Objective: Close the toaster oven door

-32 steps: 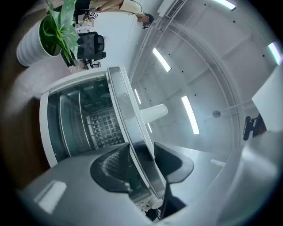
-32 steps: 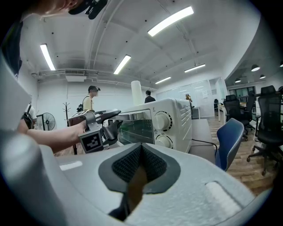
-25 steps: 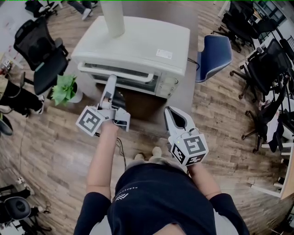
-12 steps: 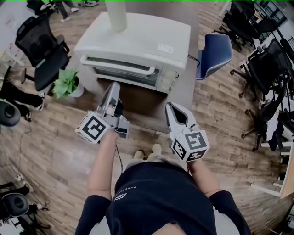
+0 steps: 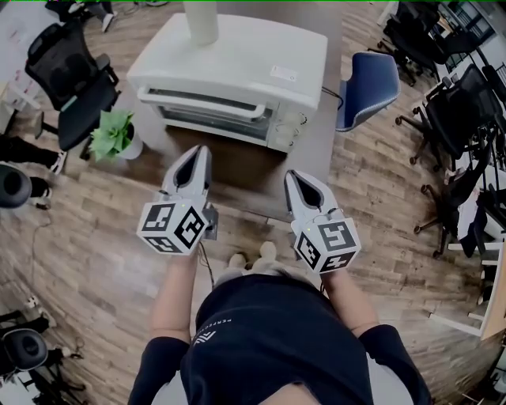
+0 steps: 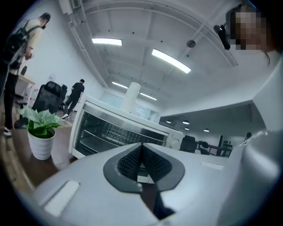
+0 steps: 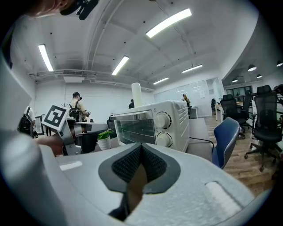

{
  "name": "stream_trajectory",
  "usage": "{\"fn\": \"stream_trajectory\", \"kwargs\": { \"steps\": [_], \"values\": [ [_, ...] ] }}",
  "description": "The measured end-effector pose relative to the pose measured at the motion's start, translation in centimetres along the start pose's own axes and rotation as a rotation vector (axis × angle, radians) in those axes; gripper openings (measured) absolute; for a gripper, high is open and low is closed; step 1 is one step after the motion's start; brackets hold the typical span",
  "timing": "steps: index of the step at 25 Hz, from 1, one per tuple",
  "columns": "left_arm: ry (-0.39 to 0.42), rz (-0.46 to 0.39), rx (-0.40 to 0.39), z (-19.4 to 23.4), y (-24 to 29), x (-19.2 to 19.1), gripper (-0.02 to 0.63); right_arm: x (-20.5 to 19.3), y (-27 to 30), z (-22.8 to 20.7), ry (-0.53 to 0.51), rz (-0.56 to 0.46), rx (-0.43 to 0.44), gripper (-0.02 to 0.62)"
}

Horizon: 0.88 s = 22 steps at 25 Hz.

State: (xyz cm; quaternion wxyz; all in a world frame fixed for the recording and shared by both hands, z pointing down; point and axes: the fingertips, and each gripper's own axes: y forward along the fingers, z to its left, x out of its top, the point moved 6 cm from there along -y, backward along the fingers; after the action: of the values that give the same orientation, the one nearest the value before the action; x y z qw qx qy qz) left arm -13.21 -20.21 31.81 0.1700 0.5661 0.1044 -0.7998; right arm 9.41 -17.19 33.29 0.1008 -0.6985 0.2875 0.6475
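Observation:
A white toaster oven (image 5: pixel 237 67) stands on a brown table (image 5: pixel 237 170), its glass door (image 5: pixel 213 119) upright against the front with the handle bar (image 5: pixel 202 101) along the top. The oven (image 6: pixel 119 130) fills the middle of the left gripper view, and the oven (image 7: pixel 152 123) with its two knobs shows in the right gripper view. My left gripper (image 5: pixel 198 152) hovers shut and empty above the table, a short way in front of the door. To its right my right gripper (image 5: pixel 298 179) is shut too, with nothing in it.
A small potted plant (image 5: pixel 113 141) sits on the table left of the oven. A white cylinder (image 5: pixel 202 20) stands on the oven's top. A blue chair (image 5: pixel 368 87) is at the right of the table, and black office chairs (image 5: pixel 67 75) stand around on the wood floor.
My left gripper has pulled back from the oven's door toward me and its jaws have come together. The right gripper has hardly moved.

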Motion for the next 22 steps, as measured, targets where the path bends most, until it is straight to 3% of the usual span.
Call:
{"fn": "stream_trajectory", "kwargs": {
  "steps": [8, 13, 16, 22],
  "values": [
    [0.238, 0.053, 0.056, -1.2, -1.2, -0.3, -0.002, -0.2, -0.3, 0.2, 0.004, 0.001, -0.002, 0.003],
    [0.345, 0.088, 0.071, -1.8, -1.8, -1.0, -0.002, -0.4, -0.4, 0.3, 0.0, 0.009, -0.008, 0.003],
    [0.369, 0.098, 0.091, -1.7, -2.3, -1.4, -0.002, -0.5, -0.4, 0.4, -0.006, 0.013, -0.011, 0.002],
    [0.331, 0.107, 0.094, -1.4, -2.9, -1.8, -0.002, -0.5, -0.5, 0.5, -0.017, 0.012, -0.015, 0.002]
  ]
}}
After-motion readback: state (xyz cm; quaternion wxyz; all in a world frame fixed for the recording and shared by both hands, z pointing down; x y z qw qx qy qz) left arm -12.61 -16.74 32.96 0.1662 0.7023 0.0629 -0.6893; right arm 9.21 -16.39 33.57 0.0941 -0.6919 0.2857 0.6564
